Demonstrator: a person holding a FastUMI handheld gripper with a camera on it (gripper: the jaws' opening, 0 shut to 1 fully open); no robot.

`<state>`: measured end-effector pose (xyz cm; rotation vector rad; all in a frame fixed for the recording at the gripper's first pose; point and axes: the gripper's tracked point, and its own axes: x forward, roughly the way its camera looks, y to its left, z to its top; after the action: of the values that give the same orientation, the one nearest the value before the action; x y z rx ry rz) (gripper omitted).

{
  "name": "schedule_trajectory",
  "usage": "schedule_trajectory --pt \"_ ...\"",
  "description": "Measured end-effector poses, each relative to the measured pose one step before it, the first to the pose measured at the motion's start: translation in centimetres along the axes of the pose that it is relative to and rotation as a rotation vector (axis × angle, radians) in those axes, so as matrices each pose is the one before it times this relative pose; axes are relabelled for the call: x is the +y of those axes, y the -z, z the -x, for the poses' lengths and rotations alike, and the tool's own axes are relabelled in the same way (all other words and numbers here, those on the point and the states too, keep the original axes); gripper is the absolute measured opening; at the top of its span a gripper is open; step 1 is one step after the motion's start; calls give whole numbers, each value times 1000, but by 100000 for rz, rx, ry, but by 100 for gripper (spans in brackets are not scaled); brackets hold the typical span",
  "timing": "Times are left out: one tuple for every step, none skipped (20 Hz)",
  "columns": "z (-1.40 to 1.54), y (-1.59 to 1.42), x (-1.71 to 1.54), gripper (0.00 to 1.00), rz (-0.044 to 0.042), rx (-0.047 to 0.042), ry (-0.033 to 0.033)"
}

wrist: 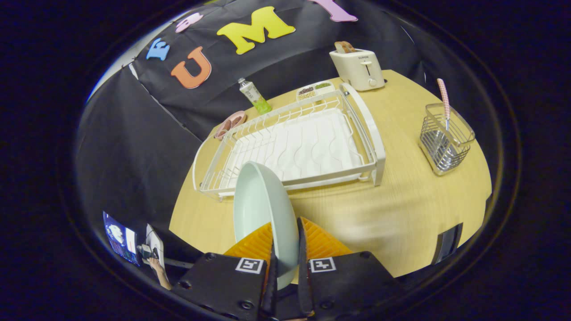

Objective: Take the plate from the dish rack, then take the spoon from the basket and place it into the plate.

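Gripping the pale plate [261, 209] on edge, the gripper [285, 243] holds it above bare table [401, 209] in front of the dish rack [294, 142].

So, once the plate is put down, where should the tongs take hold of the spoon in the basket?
By the pink handle, from above. The spoon stands nearly upright in the wire basket, bowl end down inside, so the handle alone rises clear of the rim. The tongs are now shut on the plate.
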<state>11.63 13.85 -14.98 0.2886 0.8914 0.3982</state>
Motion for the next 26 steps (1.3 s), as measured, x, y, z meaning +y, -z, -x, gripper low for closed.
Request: schedule_trajectory --pt "-591 577 -987 24 981 180 2265" --pt "-442 817 -59 24 -1090 553 -2498" --pt "-426 496 -122 24 -2478 773 -3081" --pt "104 368 -653 24 -2581 39 -1336" --pt "-147 58 -679 25 -2633 -1831 -673" --pt "-169 9 -535 27 -1770 -2517 -850" --pt "-60 433 -585 27 -351 -280 -192" --pt "-119 239 -429 29 815 -1035 814" --pt "-96 365 -676 30 2128 -1156 2363" --pt "-187 143 -897 34 3662 -1415 4472" --pt "-183 85 -379 40 2952 -1763 2051" --pt "-95 -233 -46 45 787 -2011 -307" --pt "-70 -53 3 46 -20 -1190 503" --pt "-23 -229 -413 48 438 -2142 1368" --pt "-100 -561 -886 48 35 -3394 3720" --pt "-172 -466 -1184 48 1008 -2729 5091" --pt "191 -371 -936 46 472 -3104 3510" --pt "42 -323 -128 47 -395 -2311 849" --pt "356 -393 45 47 -740 -3100 -446" --pt "344 -992 -512 48 973 -5153 1572" --pt "409 -1127 -1102 50 2561 -6252 3751" --pt "371 -1206 -968 61 2777 -5560 3736" --pt "520 -794 -290 72 2477 -3840 1188" --pt "518 -586 -163 79 1932 -1987 -301" --pt "159 -516 -244 86 726 -1893 -270" --pt "60 -823 -474 91 687 -2608 920"
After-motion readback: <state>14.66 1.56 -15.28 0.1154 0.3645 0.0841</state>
